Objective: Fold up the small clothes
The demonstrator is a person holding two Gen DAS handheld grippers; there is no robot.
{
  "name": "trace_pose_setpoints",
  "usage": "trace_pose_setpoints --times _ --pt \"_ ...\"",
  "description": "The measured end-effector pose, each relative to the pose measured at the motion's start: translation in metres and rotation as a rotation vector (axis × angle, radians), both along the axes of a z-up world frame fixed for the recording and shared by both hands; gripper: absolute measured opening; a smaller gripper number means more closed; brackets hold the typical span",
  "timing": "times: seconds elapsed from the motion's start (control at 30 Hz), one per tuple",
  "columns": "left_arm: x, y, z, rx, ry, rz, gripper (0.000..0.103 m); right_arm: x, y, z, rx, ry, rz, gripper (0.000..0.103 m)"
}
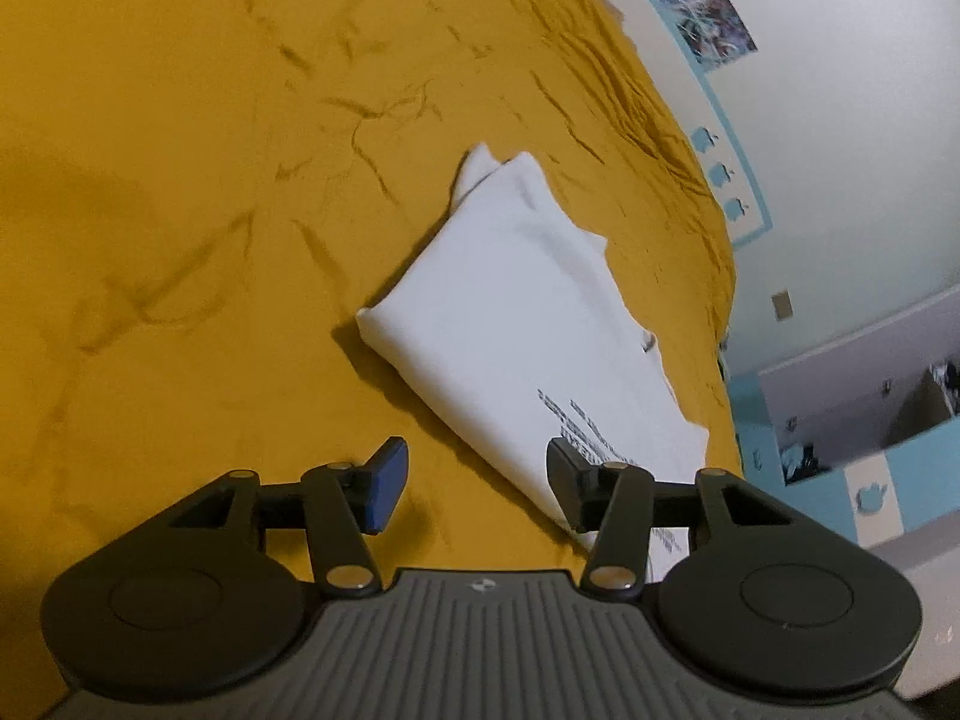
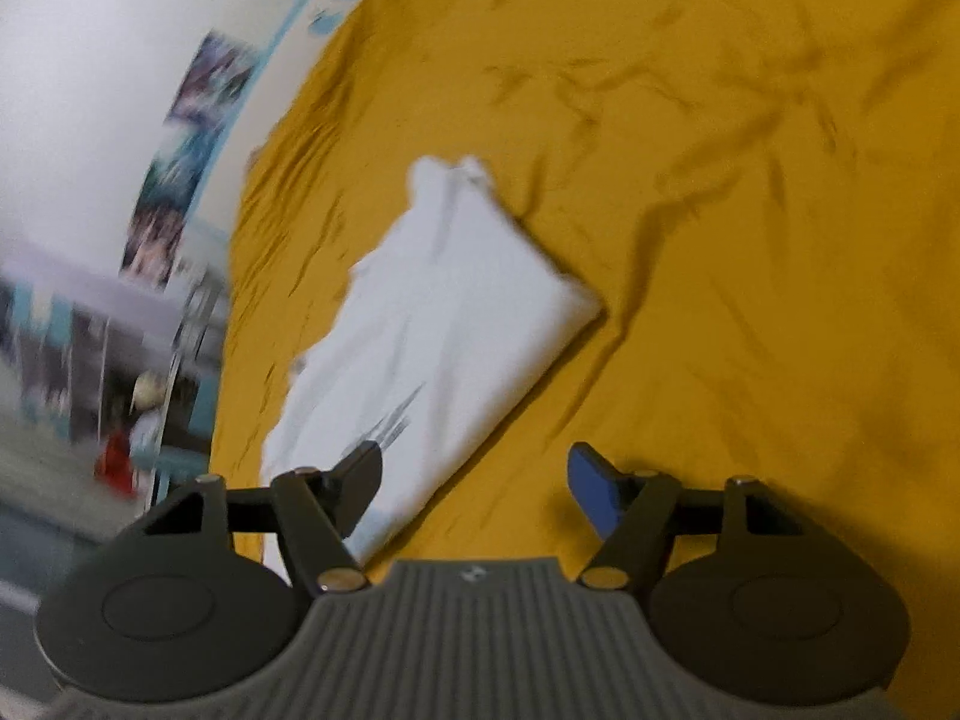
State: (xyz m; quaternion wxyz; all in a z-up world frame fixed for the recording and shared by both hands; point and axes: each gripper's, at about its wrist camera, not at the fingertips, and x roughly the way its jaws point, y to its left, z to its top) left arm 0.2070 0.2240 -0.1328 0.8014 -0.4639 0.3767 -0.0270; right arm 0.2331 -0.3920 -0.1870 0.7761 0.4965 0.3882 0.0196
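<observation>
Black print on the folded white shirt (image 1: 528,324) is too blurred to read. It lies on the yellow bedspread (image 1: 180,180). Left gripper (image 1: 474,483) and right gripper (image 2: 474,486) both gape, holding nothing.

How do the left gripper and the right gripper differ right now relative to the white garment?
The left gripper has the white garment lying toward its right finger; the right gripper has it toward its left finger. The left wrist view is sharp, the right one motion-blurred. Both are open with nothing between the fingers, above the yellow bedspread.
</observation>
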Motion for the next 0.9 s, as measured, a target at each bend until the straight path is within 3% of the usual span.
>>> trace_pose_setpoints --times 0.13,0.63,0.7,0.73,0.77,0.83,0.9 --pt "0.017 -0.004 -0.018 -0.069 0.036 0.025 0.058 0.017 -0.002 -0.025 0.104 0.017 -0.087 0.064" --pt "0.060 -0.004 -0.054 -0.144 0.063 0.140 0.054 0.070 0.007 -0.040 0.132 0.025 -0.156 0.067" --pt "0.066 -0.004 -0.054 -0.153 0.047 0.142 0.042 0.075 0.009 -0.040 0.124 0.013 -0.160 0.065" --pt "0.066 -0.003 -0.054 -0.154 0.047 0.150 0.037 0.077 0.011 -0.039 0.112 0.018 -0.160 0.054" --pt "0.067 -0.003 -0.053 -0.152 0.047 0.153 0.020 0.078 0.012 -0.038 0.098 0.028 -0.157 0.036" --pt "0.067 -0.003 -0.050 -0.143 0.034 0.152 0.017 0.079 0.012 -0.040 0.081 0.052 -0.151 0.015" --pt "0.067 -0.005 -0.044 -0.121 0.016 0.146 0.015 0.083 0.013 -0.038 0.079 0.051 -0.147 0.011"
